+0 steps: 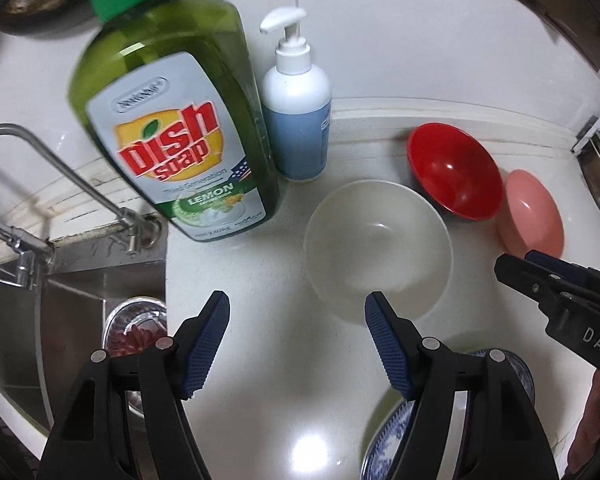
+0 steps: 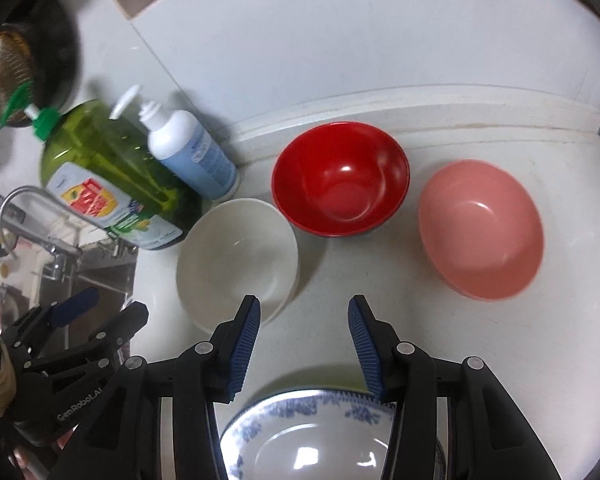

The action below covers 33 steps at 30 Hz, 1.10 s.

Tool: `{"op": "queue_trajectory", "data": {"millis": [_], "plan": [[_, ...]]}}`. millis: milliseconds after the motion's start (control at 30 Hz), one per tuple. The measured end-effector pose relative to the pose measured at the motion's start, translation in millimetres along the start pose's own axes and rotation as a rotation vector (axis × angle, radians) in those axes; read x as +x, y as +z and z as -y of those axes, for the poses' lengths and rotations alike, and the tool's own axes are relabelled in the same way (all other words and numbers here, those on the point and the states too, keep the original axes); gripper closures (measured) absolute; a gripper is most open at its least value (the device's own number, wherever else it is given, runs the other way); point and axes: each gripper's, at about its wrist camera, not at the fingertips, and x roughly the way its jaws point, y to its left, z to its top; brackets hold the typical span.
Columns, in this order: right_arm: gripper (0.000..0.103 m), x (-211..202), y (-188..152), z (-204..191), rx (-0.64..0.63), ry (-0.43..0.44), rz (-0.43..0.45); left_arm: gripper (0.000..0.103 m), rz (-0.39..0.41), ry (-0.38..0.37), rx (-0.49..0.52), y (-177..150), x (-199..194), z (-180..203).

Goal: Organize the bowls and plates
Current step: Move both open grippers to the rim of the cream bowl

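1. Left gripper [image 1: 298, 314] hanging over the counter [image 1: 284, 400], jaws gaping, gripping nothing.
2. Right gripper [image 2: 304, 318] pointing down, jaws parted about halfway, nothing between them.
3. White bowl [image 2: 236, 260] sitting just ahead of both grippers, beside the soap bottle [image 1: 176, 128].
4. Red bowl [image 2: 340, 178] standing behind it, near the wall; pink bowl [image 2: 480, 228] lying apart to the right.
5. Blue-patterned plate [image 2: 312, 432] showing under the right gripper.
6. Pump bottle [image 1: 296, 120] standing next to the soap bottle; sink [image 1: 60, 320] lying at left.

White glossy countertop [image 2: 328, 280] against white wall [image 2: 340, 40] — steel sink [image 1: 60, 320] and faucet [image 1: 40, 168] alongside.
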Motion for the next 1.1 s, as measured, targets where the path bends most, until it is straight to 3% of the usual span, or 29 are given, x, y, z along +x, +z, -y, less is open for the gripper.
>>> {"op": "queue_trajectory", "data": {"millis": [300, 700, 900, 967, 1100], "plan": [[0.062, 40.5, 16.0, -0.6, 0.047, 0.011, -0.053, 0.040, -0.048, -0.033, 0.019, 17.1, 40.8, 3.6], [0.072, 73.3, 25.2, -2.8, 0.051, -0.024, -0.095, 0.058, -0.085, -0.042, -0.022, 30.4, 72.3, 0.0], [0.078, 85.0, 29.5, -5.5, 0.041, -0.032, -0.119, 0.075, -0.116, -0.047, -0.033, 33.1, 85.4, -2.7], [0.081, 87.8, 30.4, -5.5, 0.037, -0.042, -0.121, 0.086, -0.131, -0.048, -0.030, 32.3, 89.5, -3.9], [0.089, 92.5, 31.6, -6.0, 0.028, -0.052, -0.119, 0.091, -0.141, -0.069, -0.027, 30.6, 92.7, -2.2]]}}
